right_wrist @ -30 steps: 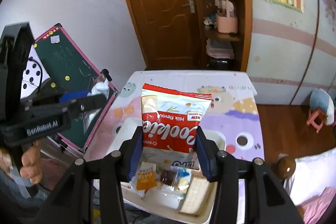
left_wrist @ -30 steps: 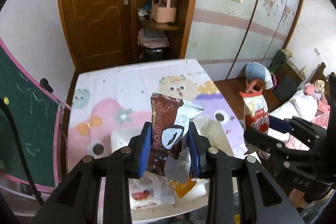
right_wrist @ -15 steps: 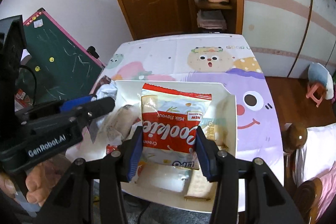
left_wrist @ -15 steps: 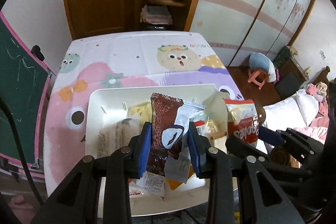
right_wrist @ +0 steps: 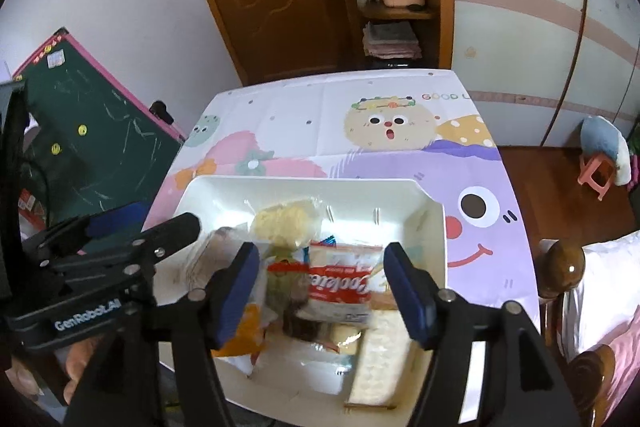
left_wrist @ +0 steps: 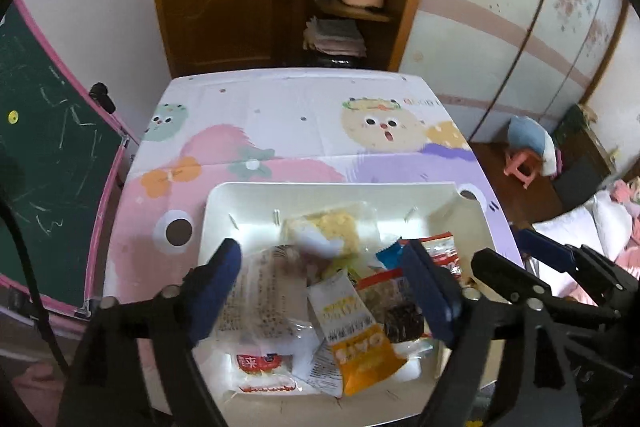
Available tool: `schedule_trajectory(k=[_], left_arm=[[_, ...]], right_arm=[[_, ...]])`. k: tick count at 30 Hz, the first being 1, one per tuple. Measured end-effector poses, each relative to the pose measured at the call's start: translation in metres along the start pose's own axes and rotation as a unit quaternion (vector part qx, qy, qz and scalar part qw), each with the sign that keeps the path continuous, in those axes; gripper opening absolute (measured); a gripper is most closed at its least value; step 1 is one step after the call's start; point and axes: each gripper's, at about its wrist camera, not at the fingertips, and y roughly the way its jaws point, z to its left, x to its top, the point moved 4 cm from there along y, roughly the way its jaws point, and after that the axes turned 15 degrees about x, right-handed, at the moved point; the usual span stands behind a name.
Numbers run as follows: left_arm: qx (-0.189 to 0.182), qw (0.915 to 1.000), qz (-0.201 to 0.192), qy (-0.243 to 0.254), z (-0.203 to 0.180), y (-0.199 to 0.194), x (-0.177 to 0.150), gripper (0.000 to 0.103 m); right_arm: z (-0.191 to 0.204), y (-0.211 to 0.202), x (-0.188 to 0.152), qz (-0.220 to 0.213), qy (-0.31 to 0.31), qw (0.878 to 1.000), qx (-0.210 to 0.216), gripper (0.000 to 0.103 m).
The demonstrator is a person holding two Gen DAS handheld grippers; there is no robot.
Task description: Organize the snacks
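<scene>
In the left wrist view, the left hand-held gripper (left_wrist: 322, 291) is seen over a white tray (left_wrist: 256, 195) on the tabletop (left_wrist: 288, 119). Its jaws are opening and wide apart, with nothing pressed between the pads. Snack packets lie heaped below them: an orange packet (left_wrist: 366, 355), a clear wrapped cake (left_wrist: 264, 299) and a yellow pastry (left_wrist: 324, 227). The far half of the tray is bare, and open cloth is left beyond its far rim. The near rim lies close to the tabletop's near edge.

In the right wrist view, the right hand-held gripper (right_wrist: 320, 291) is opening too. A red-and-white cookie bag (right_wrist: 340, 287) lies in the tray between the pads, which are clear of it on both sides. The tray's right wall (right_wrist: 436, 239) stands just beside the right pad. The left hand-held gripper is seen at the tray's left rim.
</scene>
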Motion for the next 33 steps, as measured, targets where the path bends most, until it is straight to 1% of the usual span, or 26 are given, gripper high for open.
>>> schedule_trajectory(k=[3, 5, 8, 13, 16, 20, 29, 33], left_arm=[[0.01, 0.9999, 0.002, -0.002, 0.006, 0.0, -0.002, 0.093], [0.02, 0.9998, 0.0, 0.004, 0.008, -0.001, -0.004, 0.095], [0.028, 0.9996, -0.002, 0.006, 0.014, -0.005, -0.008, 0.096], [0.041, 0.9992, -0.002, -0.003, 0.019, -0.014, -0.014, 0.102], [0.039, 0.9992, -0.005, -0.005, 0.02, -0.022, -0.018, 0.102], [0.057, 0.9983, -0.015, -0.004, 0.022, -0.031, -0.021, 0.102], [0.077, 0.9969, -0.017, -0.003, 0.024, -0.038, -0.024, 0.102], [0.085, 0.9961, -0.024, -0.002, 0.023, -0.043, -0.024, 0.102]], right_arm=[[-0.001, 0.0, 0.0, -0.001, 0.005, 1.0, 0.004, 0.07], [0.002, -0.001, 0.0, -0.002, 0.0, 1.0, 0.0, 0.07], [0.008, -0.006, -0.002, -0.007, -0.01, 1.0, -0.002, 0.07], [0.015, -0.015, -0.004, -0.014, -0.004, 1.0, 0.005, 0.07], [0.019, -0.02, -0.006, -0.019, -0.003, 1.0, 0.004, 0.071], [0.023, -0.026, -0.007, -0.023, -0.011, 1.0, -0.012, 0.071], [0.028, -0.03, -0.009, -0.026, -0.027, 0.999, -0.032, 0.071], [0.029, -0.032, -0.009, -0.029, -0.033, 0.998, -0.042, 0.071]])
